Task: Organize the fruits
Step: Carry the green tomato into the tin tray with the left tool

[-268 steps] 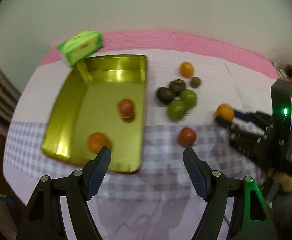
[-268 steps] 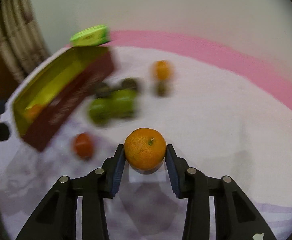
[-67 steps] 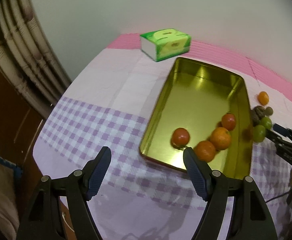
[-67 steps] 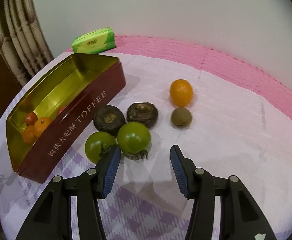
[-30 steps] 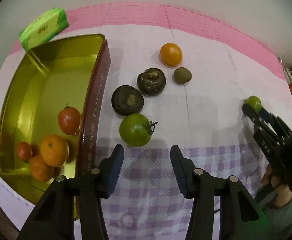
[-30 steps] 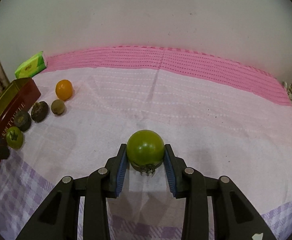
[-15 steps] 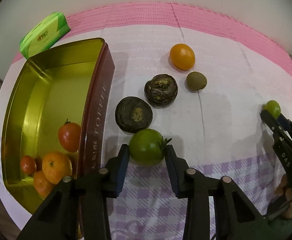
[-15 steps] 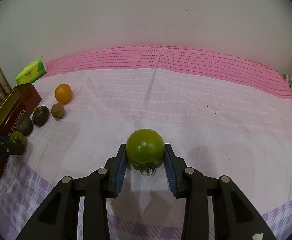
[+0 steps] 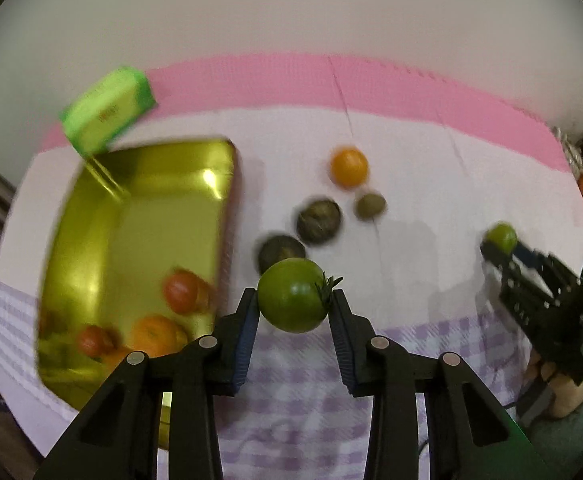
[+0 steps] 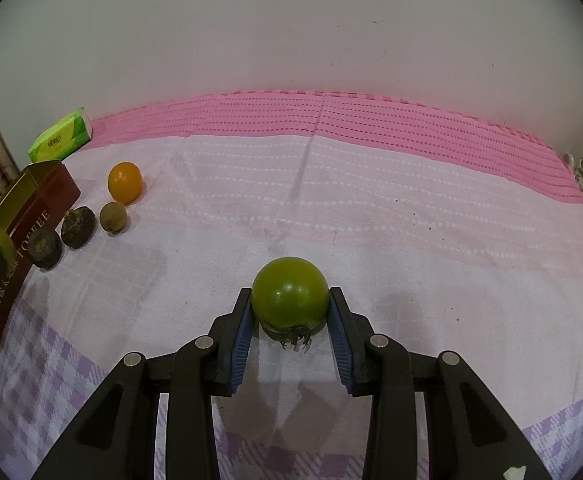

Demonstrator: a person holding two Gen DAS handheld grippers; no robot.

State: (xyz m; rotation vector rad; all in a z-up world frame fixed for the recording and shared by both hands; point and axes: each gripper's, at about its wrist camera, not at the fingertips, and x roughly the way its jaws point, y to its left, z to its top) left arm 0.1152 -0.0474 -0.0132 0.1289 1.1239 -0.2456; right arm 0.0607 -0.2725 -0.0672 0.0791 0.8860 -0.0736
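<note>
In the left wrist view a green tomato (image 9: 293, 295) sits in the middle of the frame, between the blue pads of the left gripper (image 9: 293, 312). Both pads press on its sides, so this gripper is clamped on it, and its stem points to the right of the frame. The tomato seems to be lifted a little above the table (image 9: 431, 184), but the picture is blurred, so I cannot be sure.

The gold tin (image 9: 103, 240) lies to the left of this tomato, in the left half of the frame, with its near long wall just beside the left gripper. Its long axis runs from the lower left up toward the green tissue box (image 9: 107, 114). Inside it, near the lower end, are red and orange fruits (image 9: 183, 290). The left hand is clearly the nearer one to the tin, so I judge the coming move is a short carry to the left, over the wall.

The second green tomato (image 10: 289, 297) is in the right gripper (image 10: 290, 322), which is closed on it too, stem toward the camera. In the right wrist view the tin is at the far left edge, well apart from this gripper.

On the table right of the tin remain an orange (image 9: 349, 166), a small brown-green fruit (image 9: 370, 205) and two dark round fruits (image 9: 318, 221).
</note>
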